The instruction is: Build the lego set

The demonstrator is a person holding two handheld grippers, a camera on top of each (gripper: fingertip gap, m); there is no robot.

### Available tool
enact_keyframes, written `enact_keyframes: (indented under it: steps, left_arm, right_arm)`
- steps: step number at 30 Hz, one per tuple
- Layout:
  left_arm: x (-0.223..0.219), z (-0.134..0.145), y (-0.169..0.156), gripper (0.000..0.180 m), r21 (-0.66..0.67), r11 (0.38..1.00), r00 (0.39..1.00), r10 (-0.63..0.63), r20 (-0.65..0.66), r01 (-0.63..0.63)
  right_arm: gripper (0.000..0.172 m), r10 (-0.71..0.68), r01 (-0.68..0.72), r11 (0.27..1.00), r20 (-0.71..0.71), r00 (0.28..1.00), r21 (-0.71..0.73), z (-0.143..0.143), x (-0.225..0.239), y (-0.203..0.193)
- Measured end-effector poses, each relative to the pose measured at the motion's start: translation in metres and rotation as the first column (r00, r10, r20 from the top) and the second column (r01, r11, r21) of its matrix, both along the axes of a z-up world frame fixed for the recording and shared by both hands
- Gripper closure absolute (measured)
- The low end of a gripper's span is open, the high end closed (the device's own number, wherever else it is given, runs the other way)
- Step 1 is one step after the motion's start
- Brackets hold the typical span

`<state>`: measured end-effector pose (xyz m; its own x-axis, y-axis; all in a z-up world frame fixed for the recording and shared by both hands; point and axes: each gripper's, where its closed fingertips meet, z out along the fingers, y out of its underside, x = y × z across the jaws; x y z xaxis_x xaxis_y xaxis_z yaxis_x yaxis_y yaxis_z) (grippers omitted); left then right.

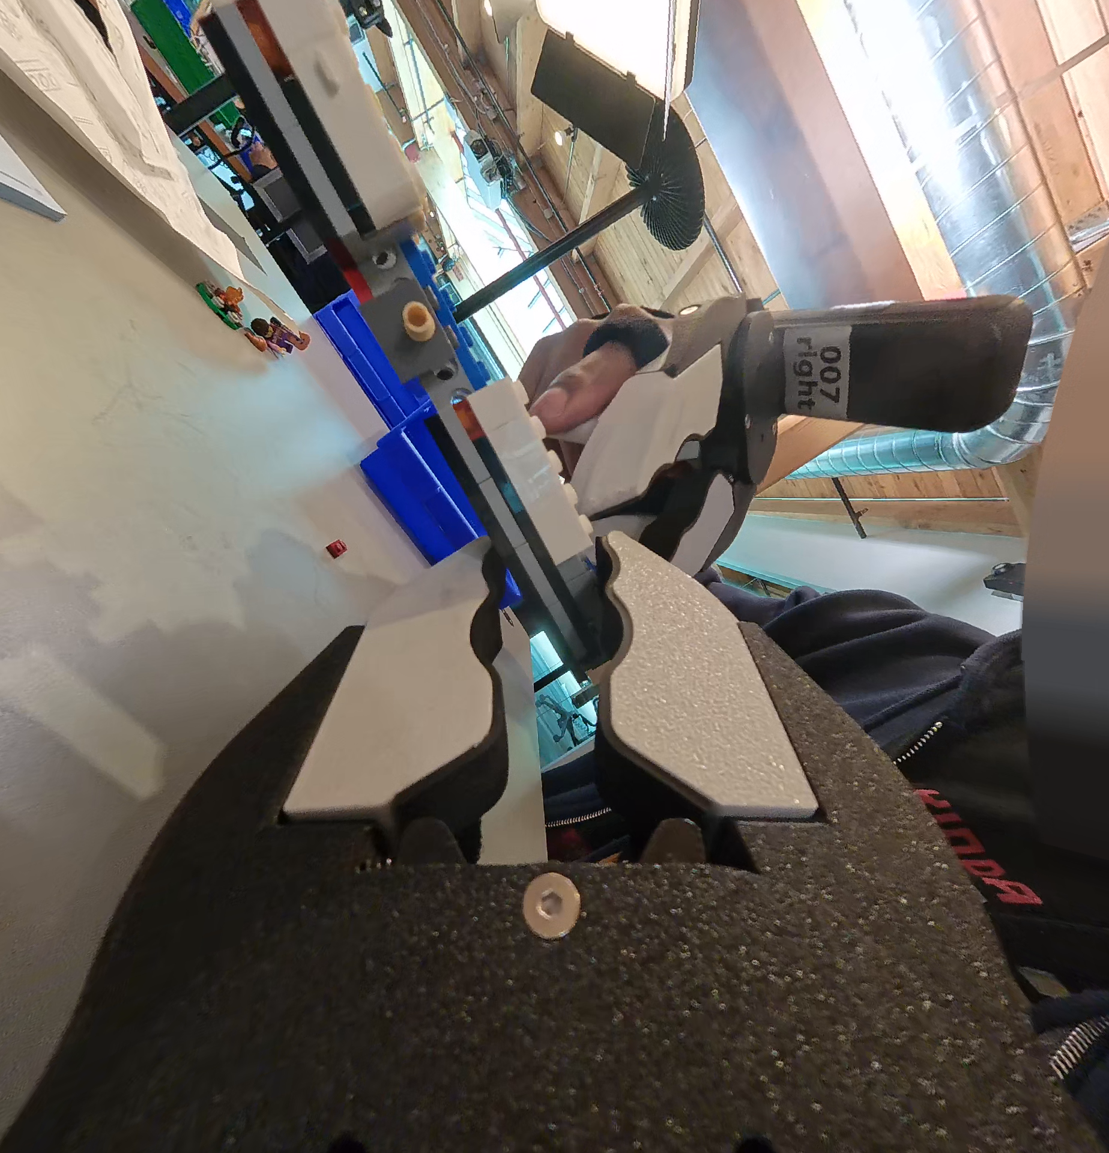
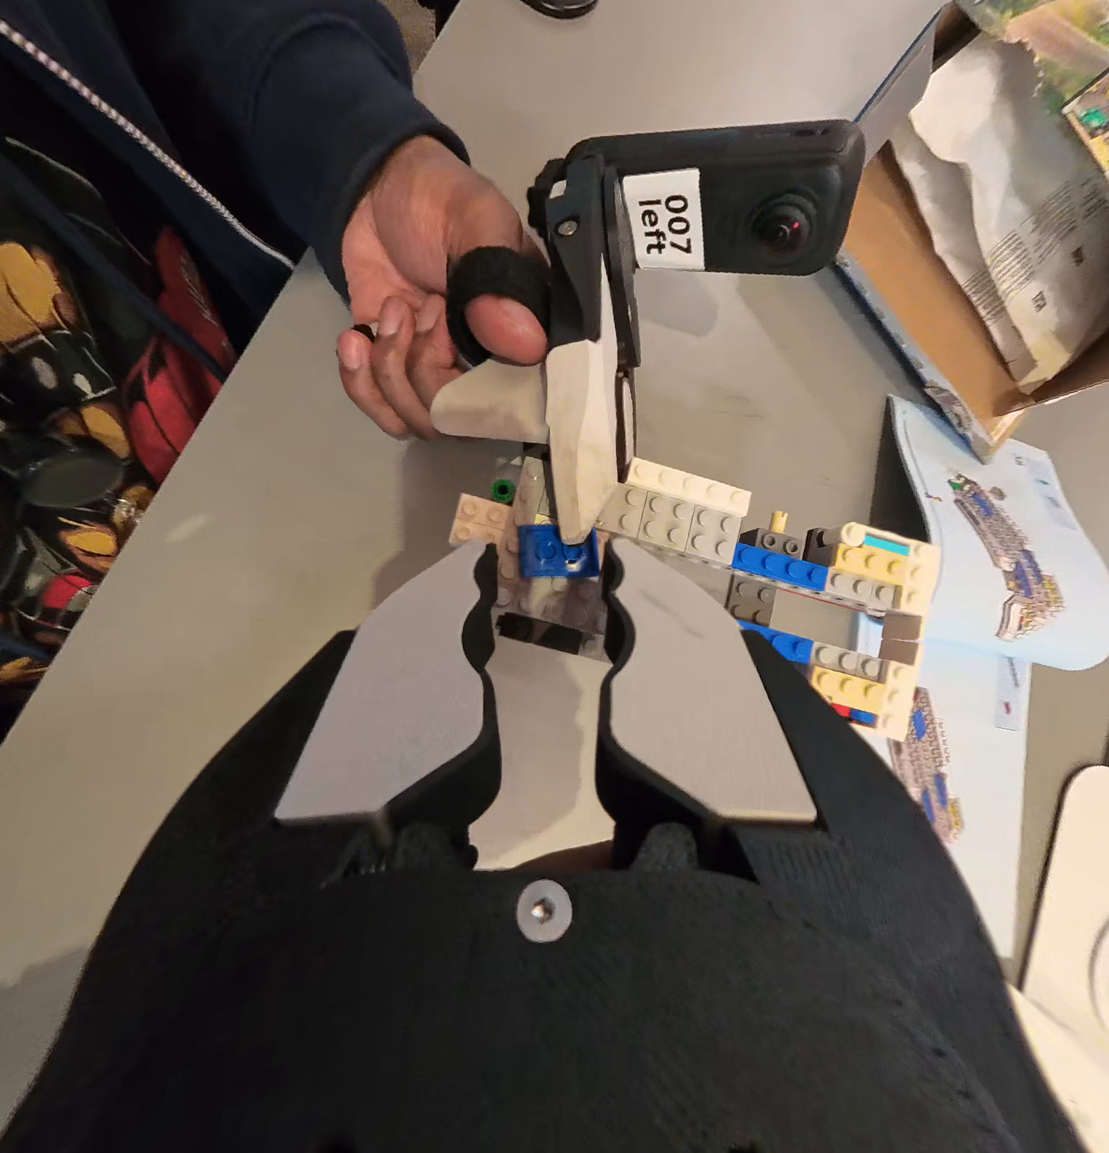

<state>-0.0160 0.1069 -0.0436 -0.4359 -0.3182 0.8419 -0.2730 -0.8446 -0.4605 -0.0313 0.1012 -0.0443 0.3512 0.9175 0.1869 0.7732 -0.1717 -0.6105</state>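
Holding the brick model (image 2: 664,518) firm on the table (image 2: 290,499) with the left gripper (image 1: 552,555), jaws clamped on its edge. Hovering the right gripper (image 2: 548,552), jaws half open around the blue plate (image 2: 539,561), not squeezing. Keep the model still.

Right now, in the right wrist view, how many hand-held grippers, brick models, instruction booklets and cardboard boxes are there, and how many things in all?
hand-held gripper: 2
brick model: 1
instruction booklet: 1
cardboard box: 1
Total: 5

Workshop loft: timber ceiling (image 1: 633,262), metal duct (image 1: 1001,206), blue bins (image 1: 414,474).
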Motion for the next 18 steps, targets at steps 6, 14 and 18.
enact_keyframes:
  steps: [6,14,18]
  left_arm:
    - [0.0011,-0.0013,0.0016,0.152,-0.009,1.000,1.000,0.006,-0.009,-0.006]
    - [0.0004,0.0000,0.0013,0.152,0.001,1.000,1.000,0.013,0.000,-0.013]
    - [-0.0003,0.0012,0.0000,0.152,0.015,1.000,1.000,0.014,0.009,-0.014]
  right_arm:
    - [0.149,-0.017,0.016,0.999,-0.022,1.000,-0.051,-0.0023,0.0006,-0.0025]
    - [0.161,-0.060,0.053,0.995,-0.086,0.995,-0.083,0.0034,0.0008,-0.0027]
    - [0.162,-0.091,0.071,0.988,-0.140,0.986,-0.140,0.0058,0.0001,-0.0038]
